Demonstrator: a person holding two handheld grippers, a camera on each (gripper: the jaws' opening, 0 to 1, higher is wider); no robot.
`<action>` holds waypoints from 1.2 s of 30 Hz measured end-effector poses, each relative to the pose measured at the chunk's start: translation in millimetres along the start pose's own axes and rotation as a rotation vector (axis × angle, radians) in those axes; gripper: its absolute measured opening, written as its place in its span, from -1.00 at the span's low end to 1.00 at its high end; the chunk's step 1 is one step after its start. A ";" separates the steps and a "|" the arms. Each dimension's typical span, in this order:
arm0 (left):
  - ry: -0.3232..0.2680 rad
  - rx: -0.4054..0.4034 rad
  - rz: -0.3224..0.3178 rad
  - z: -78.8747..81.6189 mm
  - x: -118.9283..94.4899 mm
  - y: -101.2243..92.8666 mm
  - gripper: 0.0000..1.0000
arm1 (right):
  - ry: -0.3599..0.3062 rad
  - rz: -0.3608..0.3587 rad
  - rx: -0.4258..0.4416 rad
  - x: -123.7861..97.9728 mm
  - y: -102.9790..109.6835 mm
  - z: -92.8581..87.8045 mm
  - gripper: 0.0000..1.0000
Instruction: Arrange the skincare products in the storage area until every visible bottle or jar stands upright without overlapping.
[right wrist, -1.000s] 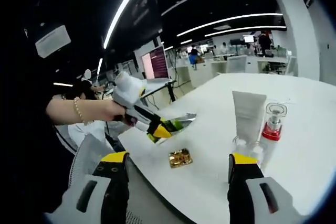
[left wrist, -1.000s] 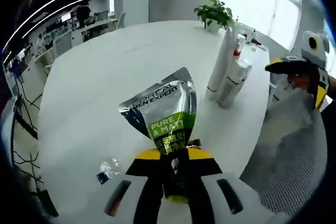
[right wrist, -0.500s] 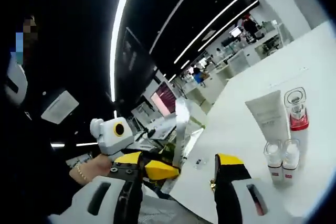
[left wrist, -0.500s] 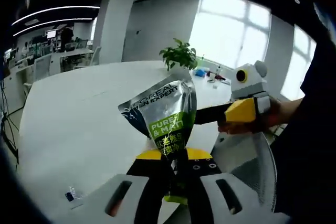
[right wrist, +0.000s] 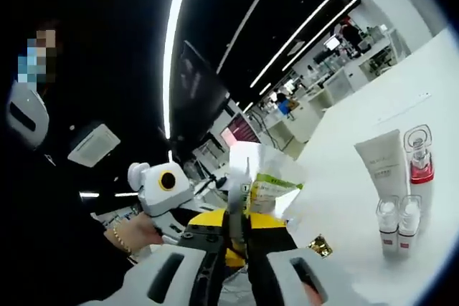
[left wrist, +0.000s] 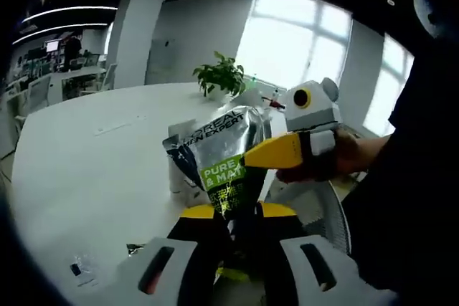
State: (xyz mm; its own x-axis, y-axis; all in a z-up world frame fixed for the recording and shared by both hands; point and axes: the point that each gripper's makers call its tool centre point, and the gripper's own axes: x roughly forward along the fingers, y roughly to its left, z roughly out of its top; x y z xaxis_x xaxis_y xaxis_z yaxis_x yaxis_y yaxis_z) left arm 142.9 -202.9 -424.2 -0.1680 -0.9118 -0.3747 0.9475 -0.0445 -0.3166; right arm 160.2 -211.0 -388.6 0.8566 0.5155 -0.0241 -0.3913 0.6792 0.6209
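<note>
— Differing from half a second back? Right gripper now clamping shut on the silver sachet, alongside the left gripper, also pinching it closed.

— Surroundings? Hovering above the white tabletop edge; tube and bottles standing upright there, potted plant sitting farther back.

Left gripper view: close over the counter, facing the windows. Right gripper view: low beside the counter, tilted up toward ceiling lights. Shared by both: the silver pouch, seen from opposite sides.
</note>
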 end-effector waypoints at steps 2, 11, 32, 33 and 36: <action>-0.021 -0.008 0.013 0.1 -1.9 2.6 -0.50 | -0.002 0.012 0.026 -1.5 1.2 0.0 -1.00; -0.243 -0.285 -0.110 24.9 -31.8 3.5 0.11 | -0.021 0.151 0.178 -16.7 16.3 11.8 -1.00; -0.311 -0.451 -0.121 26.0 -23.0 -5.2 -0.68 | -0.009 0.133 0.253 -8.5 8.5 20.3 -0.81; -0.305 -0.451 -0.118 23.6 -21.6 -6.3 -0.69 | -0.009 0.136 0.270 -9.4 8.0 17.5 -0.81; -0.333 -0.474 -0.085 20.5 -20.2 -4.4 -0.74 | -0.016 0.095 0.298 -9.6 -2.4 11.6 -0.79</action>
State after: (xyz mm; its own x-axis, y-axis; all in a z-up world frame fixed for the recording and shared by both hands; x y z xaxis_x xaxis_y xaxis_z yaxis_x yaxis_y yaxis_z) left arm 147.7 -192.6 -397.4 -0.0709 -0.9956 -0.0610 0.6966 -0.0057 -0.7174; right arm 156.8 -223.6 -380.8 0.8270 0.5593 0.0565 -0.3564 0.4439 0.8222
